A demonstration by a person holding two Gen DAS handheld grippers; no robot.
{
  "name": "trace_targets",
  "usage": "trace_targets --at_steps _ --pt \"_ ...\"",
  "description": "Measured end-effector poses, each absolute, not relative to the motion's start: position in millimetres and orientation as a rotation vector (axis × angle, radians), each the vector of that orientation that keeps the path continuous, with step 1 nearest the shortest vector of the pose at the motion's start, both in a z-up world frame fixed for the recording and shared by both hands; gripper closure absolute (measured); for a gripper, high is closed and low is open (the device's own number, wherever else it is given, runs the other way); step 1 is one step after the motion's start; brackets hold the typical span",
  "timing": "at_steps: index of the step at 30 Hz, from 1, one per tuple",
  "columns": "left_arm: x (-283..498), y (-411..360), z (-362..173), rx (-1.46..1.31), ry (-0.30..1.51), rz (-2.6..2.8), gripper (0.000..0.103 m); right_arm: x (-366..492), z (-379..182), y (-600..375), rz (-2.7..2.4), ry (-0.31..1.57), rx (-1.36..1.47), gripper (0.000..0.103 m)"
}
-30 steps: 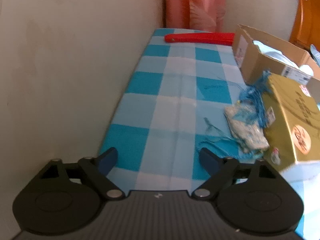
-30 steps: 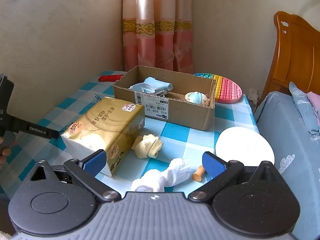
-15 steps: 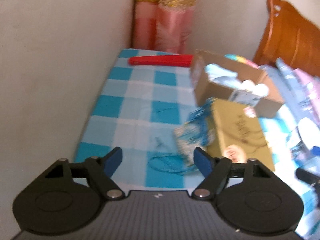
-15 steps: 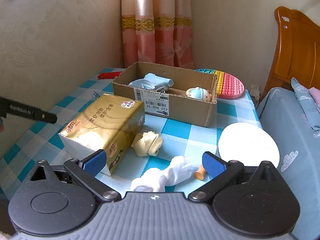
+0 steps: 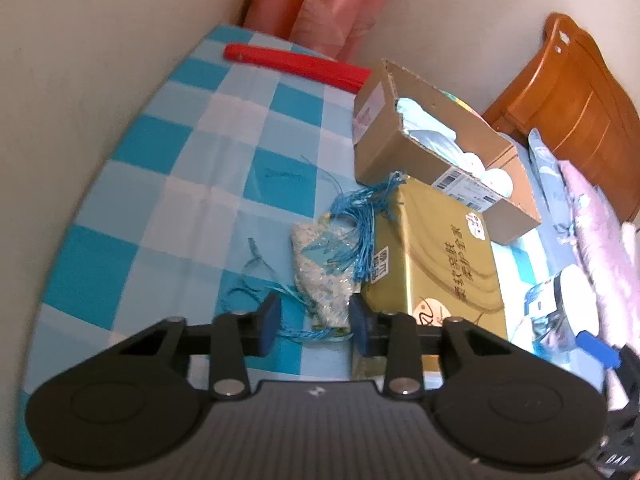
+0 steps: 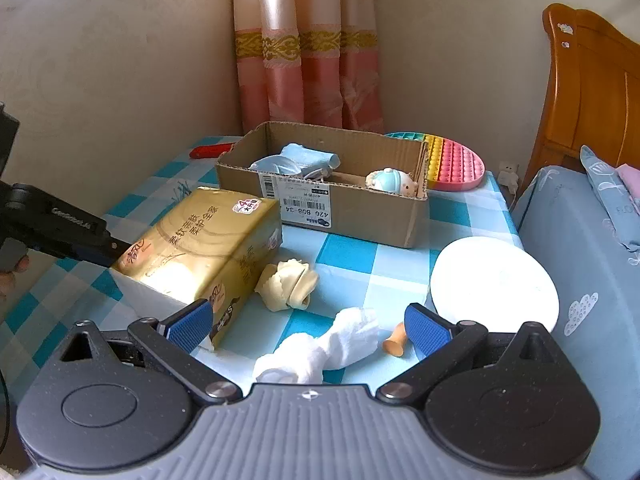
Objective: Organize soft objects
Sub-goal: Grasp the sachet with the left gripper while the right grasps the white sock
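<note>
Your cardboard box (image 6: 352, 216) sits toward the back of the checked worktop (image 5: 168, 184), holding a crumpled light-blue cloth (image 6: 298, 160) at its left end and a small plush doll (image 6: 390, 180) at its right end. A gold tissue pack (image 6: 200, 248) lies just in front of the box, long axis running from near-left to far-right in your right view. Your left gripper (image 5: 312, 322) has its fingers parted around the near end of a pale sequined pouch (image 5: 324, 276) with blue tassels (image 5: 360, 216); contact can't be told. The pouch lies flat against the tissue pack's side, long axis running away from you, tassels at the far end toward the box. Your right gripper (image 6: 308, 326) is spread wide, holding nothing, above a white rolled cloth (image 6: 328, 348) lying diagonally near-left to far-right, a cream knotted cloth (image 6: 286, 284) just beyond it, a white plate (image 6: 496, 284) to the right
</note>
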State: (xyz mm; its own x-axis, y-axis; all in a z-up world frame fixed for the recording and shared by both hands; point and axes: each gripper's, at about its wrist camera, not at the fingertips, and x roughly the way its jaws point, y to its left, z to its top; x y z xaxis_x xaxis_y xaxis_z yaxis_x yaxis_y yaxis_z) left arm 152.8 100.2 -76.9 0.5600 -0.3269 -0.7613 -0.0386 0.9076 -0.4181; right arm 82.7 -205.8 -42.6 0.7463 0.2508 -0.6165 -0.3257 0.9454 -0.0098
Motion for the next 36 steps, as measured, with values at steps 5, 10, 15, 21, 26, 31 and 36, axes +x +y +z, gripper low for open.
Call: trace_targets --at_steps 5,10,15,21,26,31,36 --pt "155 105 -83 -0.497 0.972 -0.212 0.085 83 -43 -205 0.321 0.658 -0.123 0.0" --pt "154 108 -79 -0.461 0.948 -0.166 0.088 84 -44 -206 0.317 0.657 -0.117 0.0" --pt "154 112 -73 -0.392 0.922 -0.091 0.089 83 -44 -207 0.318 0.656 -0.118 0.0" --pt "154 109 -68 -0.364 0.899 -0.08 0.066 83 -44 -205 0.323 0.66 -0.13 0.0" --pt "162 99 -68 -0.282 0.884 -0.049 0.054 80 -48 -202 0.34 0.67 -0.171 0.001" --pt "169 93 -73 -0.232 0.885 -0.031 0.054 77 -56 -199 0.376 0.695 -0.214 0.021" --pt "173 89 -78 -0.201 0.881 -0.013 0.045 76 -65 -195 0.394 0.727 -0.242 0.021"
